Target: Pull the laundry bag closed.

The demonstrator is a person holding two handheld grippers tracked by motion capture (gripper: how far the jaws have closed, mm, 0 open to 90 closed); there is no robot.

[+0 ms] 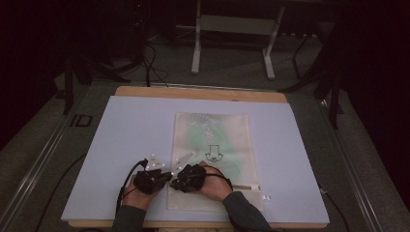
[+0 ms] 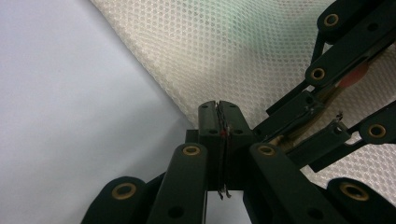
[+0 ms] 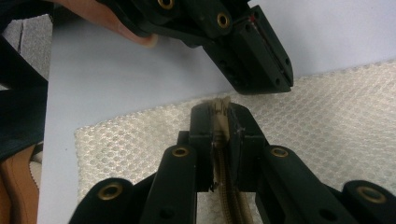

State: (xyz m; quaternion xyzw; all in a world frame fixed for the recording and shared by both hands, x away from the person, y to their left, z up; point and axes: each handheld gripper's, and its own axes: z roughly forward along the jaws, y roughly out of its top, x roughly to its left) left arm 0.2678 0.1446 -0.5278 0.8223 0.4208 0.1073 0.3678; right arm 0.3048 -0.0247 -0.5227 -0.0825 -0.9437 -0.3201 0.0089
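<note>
at the near edge of the table (image 1: pixel 300 145), covered by a smooth, pale lavender sheet over a wooden board, two dark-sleeved forearms came in side by side. the left gripper (image 1: pixel 155 175), a black linkage of flat bars with brass-coloured rivets, sat just off the near-left corner of a mesh bag (image 1: pixel 212 145). in the left gripper view its two blocky jaws were pressed flat together, with only a thin dark sliver and a red speck in the seam; whether they pinched any of the mesh i could not tell. the tips lay right at the bag's edge, where the honeycomb netting met the smooth sheet.

touching distance to its right, the right gripper (image 1: pixel 186 173) rested on the bag's near-left part. in the right gripper view its jaws were clamped on a beige zipper (image 3: pixel 221 140), a ribbed, woven strip that ran up between the pads and poked out at their tips. the left gripper's closed tips (image 3: pixel 261 51) hung just beyond it.

the bag was a flat, upright rectangle of cream, fine-holed netting, lying in the middle of the table. a green shape showed faintly through it, with a black downward arrow printed over that. beyond the table stood a grey floor and a white metal frame (image 1: pixel 232 38).
</note>
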